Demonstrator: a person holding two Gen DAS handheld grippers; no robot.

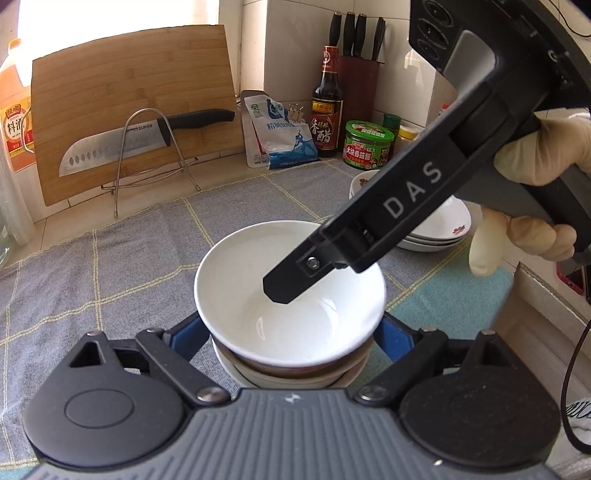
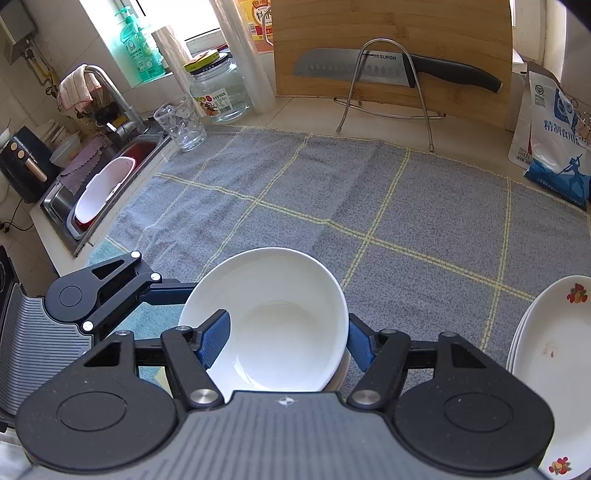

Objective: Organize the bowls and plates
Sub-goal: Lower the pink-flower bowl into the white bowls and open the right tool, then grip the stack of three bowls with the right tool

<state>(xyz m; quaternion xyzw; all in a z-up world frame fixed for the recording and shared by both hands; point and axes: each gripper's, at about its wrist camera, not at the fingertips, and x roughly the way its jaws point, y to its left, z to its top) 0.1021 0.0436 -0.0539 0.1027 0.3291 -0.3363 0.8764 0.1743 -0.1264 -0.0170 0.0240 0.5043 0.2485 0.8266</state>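
Bowl (image 1: 288, 295) nested on top of a short stack on the grey cloth (image 2: 332, 206) — plates (image 2: 550, 369) piled just to its right, so most sorting looks done. Left gripper (image 1: 290, 338) spread wide either side of the stack, apparently not pressing. Right gripper (image 2: 286, 341) straddling the top bowl's rim, one finger (image 2: 216, 338) inside and one outside — whether clamped, cannot tell.

Bright daylight from window (image 2: 110, 22), blown-out glare, fisheye edges, sharp focus.
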